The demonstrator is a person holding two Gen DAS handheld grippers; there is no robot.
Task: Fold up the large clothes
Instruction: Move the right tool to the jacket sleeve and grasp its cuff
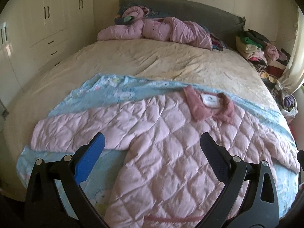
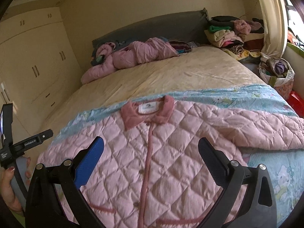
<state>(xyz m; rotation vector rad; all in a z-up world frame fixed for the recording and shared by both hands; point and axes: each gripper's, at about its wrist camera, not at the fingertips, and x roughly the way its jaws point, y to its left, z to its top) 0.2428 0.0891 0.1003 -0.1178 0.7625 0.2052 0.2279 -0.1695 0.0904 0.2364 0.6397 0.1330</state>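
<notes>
Ahead of both your grippers stretches the bed [image 1: 152, 62], its cream cover rumpled and bare through the middle, with the grey headboard [image 1: 190, 9] at the far end and the cream wardrobe [image 1: 38, 19] along the wall off to your left. On the near end of the bed lies a light blue cartoon-print blanket [image 1: 117, 91], and spread flat on it, right under your fingers, is the pink quilted jacket [image 1: 161, 133], front up, button placket closed, collar [image 2: 148, 114] pointing away from you, one sleeve stretched to each side. Beyond it, against the headboard, a second pink padded garment [image 1: 152, 30] lies crumpled. Far right of your tools, beside the bed, is a pile of folded clothes [image 2: 228, 34], and nearer on that side a bag stuffed with fabric [image 2: 279, 72]. Your left gripper [image 1: 152, 148] and right gripper [image 2: 151, 150] both hover over the jacket's chest with fingers spread wide, holding nothing. From the right wrist view your left hand [image 2: 9, 182] shows at the left edge, gripping its handle. The white neck label [image 2: 149, 107] carries print too small to read.
</notes>
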